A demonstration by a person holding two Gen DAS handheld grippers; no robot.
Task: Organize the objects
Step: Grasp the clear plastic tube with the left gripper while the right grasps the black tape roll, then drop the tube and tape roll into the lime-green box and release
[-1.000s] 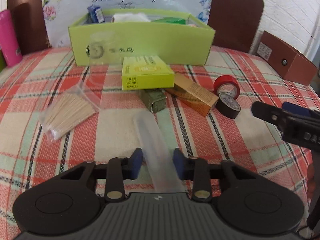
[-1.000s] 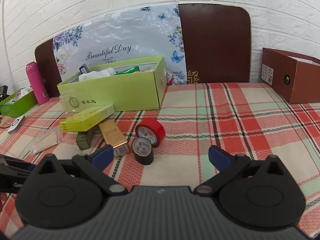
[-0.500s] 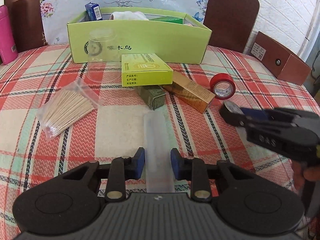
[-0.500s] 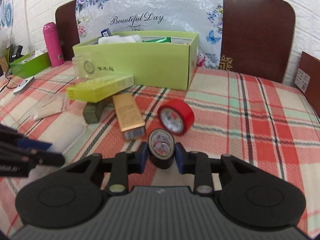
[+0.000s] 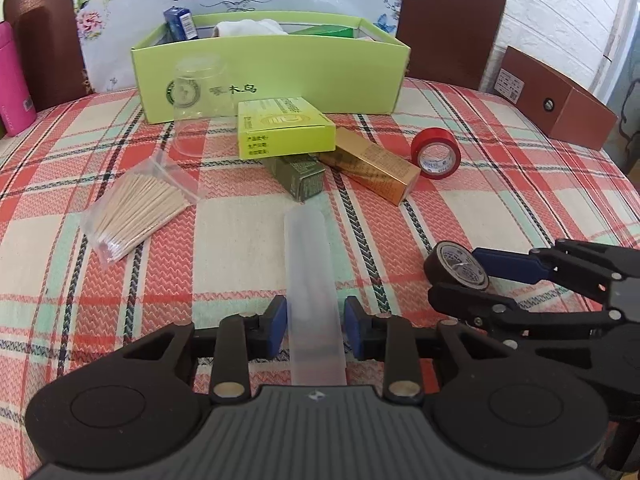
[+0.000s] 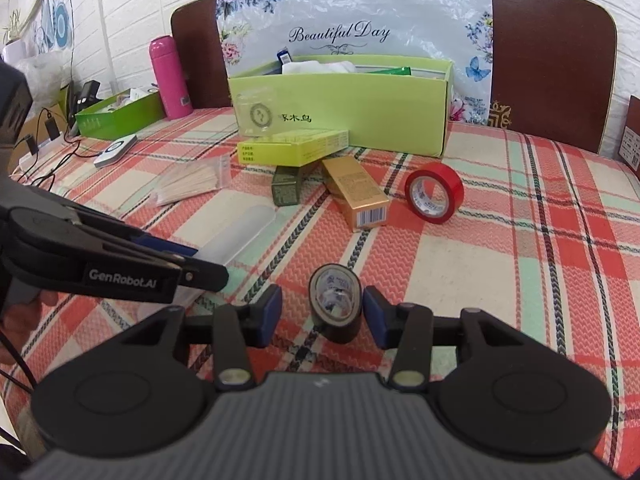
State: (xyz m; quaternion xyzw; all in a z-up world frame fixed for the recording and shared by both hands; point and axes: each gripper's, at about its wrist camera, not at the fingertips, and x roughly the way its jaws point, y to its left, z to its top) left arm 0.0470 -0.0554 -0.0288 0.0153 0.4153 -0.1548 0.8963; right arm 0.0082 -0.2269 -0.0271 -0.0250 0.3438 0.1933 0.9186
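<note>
Objects for sorting lie scattered on a plaid-clothed table, in front of the long green box that already holds a few items and is, I judge, where the rest belong. Near that box sit a yellow carton, a gold carton and a bag of wooden sticks, all untouched.

Closer to me, a frosted plastic case lies flat on the cloth, pointing away. My left gripper straddles its near end. Its jaws have just been opening, and the pads stand just clear of the case's sides (straddling it, not pinching).

Smallest, a black tape roll stands on edge on the cloth. My right gripper brackets it. Those jaws too have just been opening, leaving a clear gap on one side, so the roll is not gripped.
</note>
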